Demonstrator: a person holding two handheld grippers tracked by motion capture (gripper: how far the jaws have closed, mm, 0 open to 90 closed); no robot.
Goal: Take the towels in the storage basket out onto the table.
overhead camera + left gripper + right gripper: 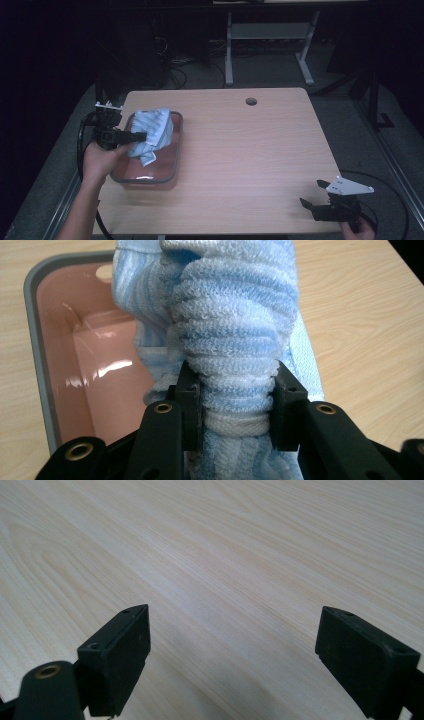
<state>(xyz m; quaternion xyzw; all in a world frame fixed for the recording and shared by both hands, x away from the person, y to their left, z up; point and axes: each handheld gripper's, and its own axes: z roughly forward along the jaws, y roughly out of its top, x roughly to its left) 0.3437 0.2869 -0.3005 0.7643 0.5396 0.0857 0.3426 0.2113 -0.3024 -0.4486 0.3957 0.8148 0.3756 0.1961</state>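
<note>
1. Your left gripper grips the blue striped towel in a tight bunch above the pink tub, at 9 o'clock on the table.
2. The towel's long axis runs from 12 to 6 o'clock, and its loose tail hangs down toward 6.
3. The left gripper view shows the jaws pressing the towel's twisted folds, and the tub's glossy inside.
4. Your right gripper rests at 5 o'clock, with its jaws wide apart and nothing between them.
</note>
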